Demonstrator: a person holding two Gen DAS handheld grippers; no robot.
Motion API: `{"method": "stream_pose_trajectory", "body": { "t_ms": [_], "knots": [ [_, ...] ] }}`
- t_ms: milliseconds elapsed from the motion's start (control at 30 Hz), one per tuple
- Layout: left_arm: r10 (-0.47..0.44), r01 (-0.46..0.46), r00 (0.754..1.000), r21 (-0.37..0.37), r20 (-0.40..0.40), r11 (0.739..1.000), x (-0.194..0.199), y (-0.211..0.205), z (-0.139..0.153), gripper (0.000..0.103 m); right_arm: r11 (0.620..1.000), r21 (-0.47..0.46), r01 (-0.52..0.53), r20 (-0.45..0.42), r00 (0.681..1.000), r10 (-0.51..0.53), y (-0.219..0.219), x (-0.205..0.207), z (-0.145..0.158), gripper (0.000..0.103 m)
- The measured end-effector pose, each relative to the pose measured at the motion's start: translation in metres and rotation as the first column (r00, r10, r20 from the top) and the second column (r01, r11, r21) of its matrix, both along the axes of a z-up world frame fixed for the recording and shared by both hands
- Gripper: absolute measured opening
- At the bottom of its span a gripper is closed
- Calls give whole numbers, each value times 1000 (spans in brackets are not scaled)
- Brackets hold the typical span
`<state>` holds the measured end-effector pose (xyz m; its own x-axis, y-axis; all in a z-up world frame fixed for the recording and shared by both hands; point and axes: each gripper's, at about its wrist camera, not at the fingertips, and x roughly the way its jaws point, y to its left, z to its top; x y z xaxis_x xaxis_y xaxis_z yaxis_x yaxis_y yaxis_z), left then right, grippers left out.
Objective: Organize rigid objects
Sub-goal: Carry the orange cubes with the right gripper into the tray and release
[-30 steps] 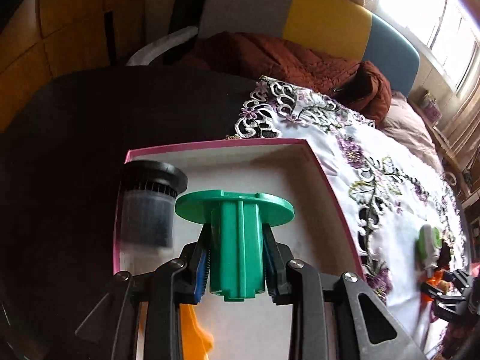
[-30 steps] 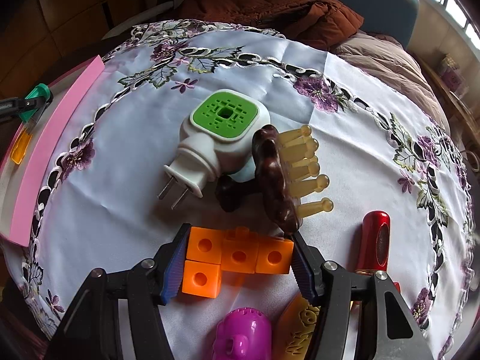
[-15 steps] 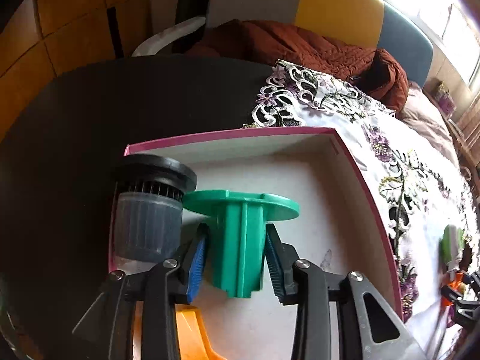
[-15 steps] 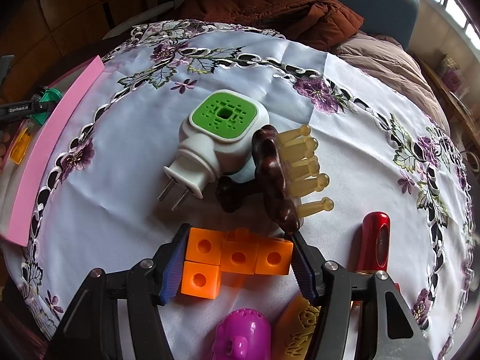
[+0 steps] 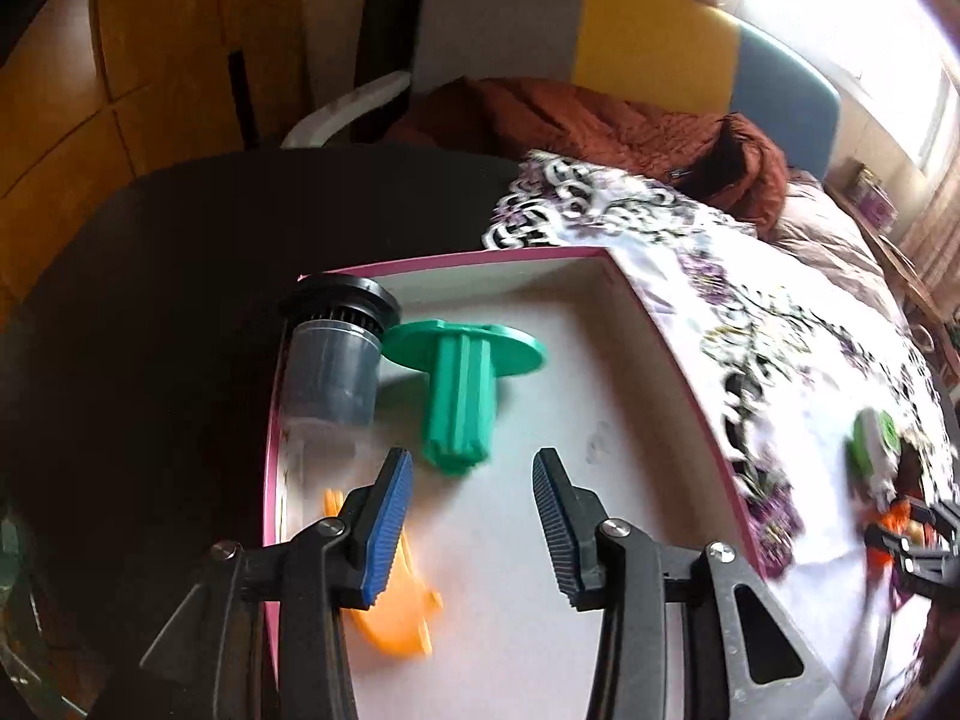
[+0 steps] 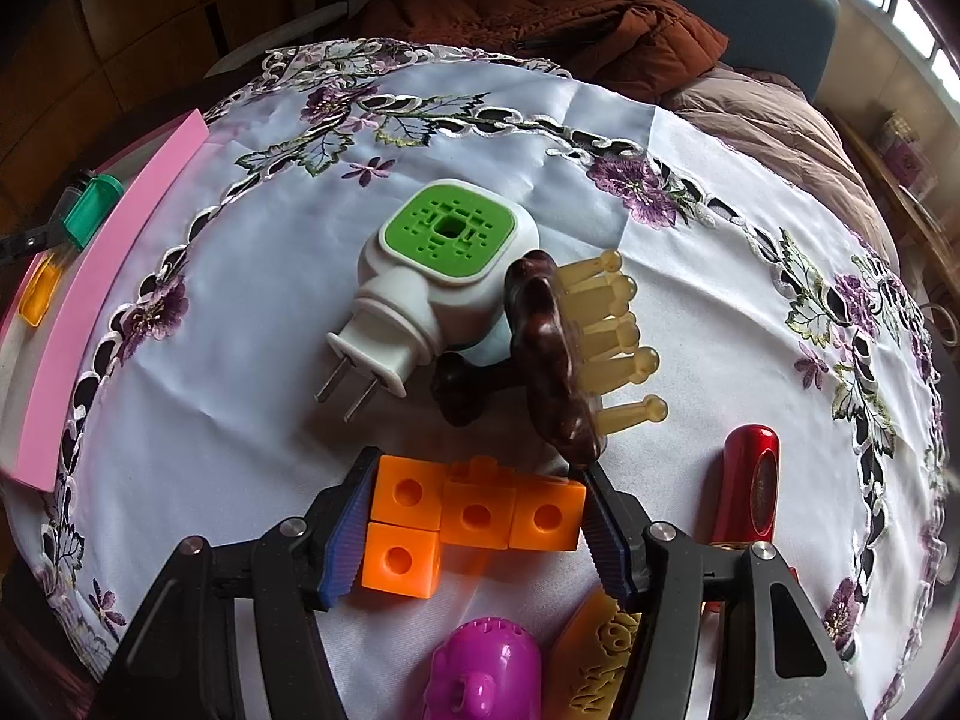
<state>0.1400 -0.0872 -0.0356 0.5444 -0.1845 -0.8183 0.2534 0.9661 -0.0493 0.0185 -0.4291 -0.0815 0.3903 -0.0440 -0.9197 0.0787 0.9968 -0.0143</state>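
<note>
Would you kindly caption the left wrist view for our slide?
Open left tongs hover behind a green spool inside the pink-rimmed box.

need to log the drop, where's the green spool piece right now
In the left wrist view the green spool piece sits inside the pink-rimmed tray, beside the grey black-capped cylinder, just ahead of the open left gripper.

Ahead of left hand-held gripper (image 5: 471, 525): green spool (image 5: 459, 396) and black-capped canister (image 5: 336, 360) stand in the pink-rimmed tray (image 5: 654, 330); bare tray floor to its right.
Around right hand-held gripper (image 6: 474, 531): orange cube block (image 6: 474, 516) fills the gap; plug-in vaporizer (image 6: 432, 276) and brown massager (image 6: 558, 354) crowd ahead; bare cloth lies left.
</note>
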Motion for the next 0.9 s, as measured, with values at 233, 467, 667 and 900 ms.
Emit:
{"method": "stream_pose_trajectory", "body": {
  "t_ms": [233,467,667,900],
  "knots": [
    [-19,20,999,-30,34,999,-40,0,14,42,1000,3,-1,3,1000,1,0,-1,0,61],
    [-48,49,998,-35,40,998,-71,4,17,42,1000,5,7,6,1000,-7,0,-1,-1,61],
    [-38,40,998,-38,44,998,-83,12,17,42,999,-7,34,-17,999,-34,4,0,2,59],
    [-34,36,998,-46,44,998,-86,20,17,42,999,36,-1,-28,1000,2,37,-7,12,59]
  ]
}}
